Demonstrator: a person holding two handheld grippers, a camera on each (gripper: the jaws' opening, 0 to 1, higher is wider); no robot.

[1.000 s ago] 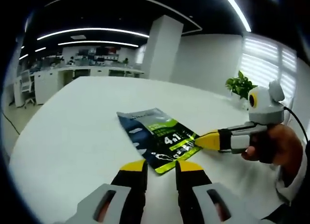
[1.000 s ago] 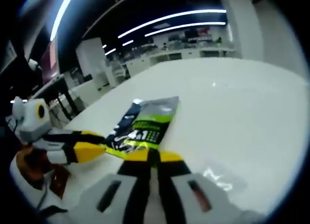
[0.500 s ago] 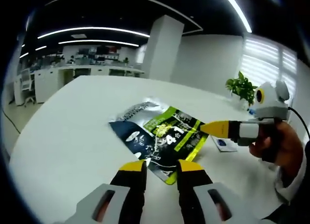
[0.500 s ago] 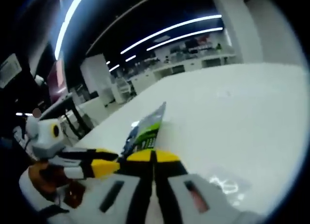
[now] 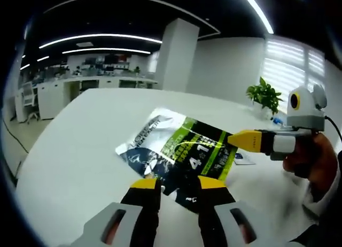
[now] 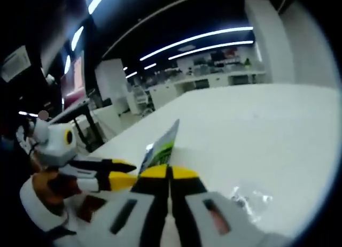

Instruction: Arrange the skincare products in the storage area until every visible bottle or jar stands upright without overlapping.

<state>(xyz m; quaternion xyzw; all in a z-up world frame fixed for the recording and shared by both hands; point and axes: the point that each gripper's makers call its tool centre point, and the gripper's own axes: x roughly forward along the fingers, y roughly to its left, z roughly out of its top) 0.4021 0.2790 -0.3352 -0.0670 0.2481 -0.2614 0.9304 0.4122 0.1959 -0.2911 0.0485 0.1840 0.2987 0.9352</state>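
The right hand-held gripper, jaws clamped on the green-and-dark sachet, has raised it from flat on the white table to tilted nearly upright. The left hand-held gripper waits narrowly parted just beneath it.

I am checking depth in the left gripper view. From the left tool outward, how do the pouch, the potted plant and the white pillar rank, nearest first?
1. The pouch, just beyond the left tool, pinched at its right edge by the right tool.
2. The potted plant, at the table's far right edge.
3. The white pillar, behind the table, centre.
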